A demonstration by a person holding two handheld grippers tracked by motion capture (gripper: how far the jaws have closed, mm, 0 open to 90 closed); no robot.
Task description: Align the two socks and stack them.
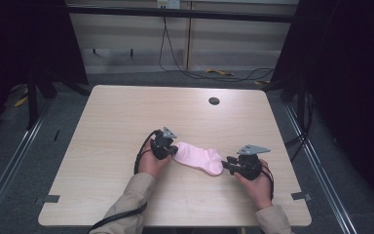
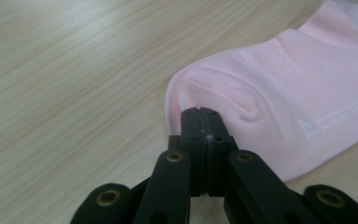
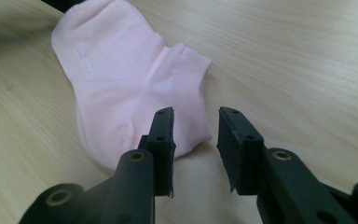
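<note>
Pink sock [image 1: 198, 157], flat on the table [image 1: 126, 117] between both grippers, near the person's edge.

It looks light and floppy, so I'd guess it'll sag and bunch if you lift it from one end; better to pinch an edge at each end. The left gripper [image 2: 200, 114] is pressed together on the toe end. The right gripper [image 3: 195, 128] is spread, with nothing pinched, right at the cuff. No containers around.

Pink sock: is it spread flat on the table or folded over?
Spread flat. The pink sock lies full length on the table, foot and cuff showing; only its toe end puckers where the left gripper pinches it.
</note>
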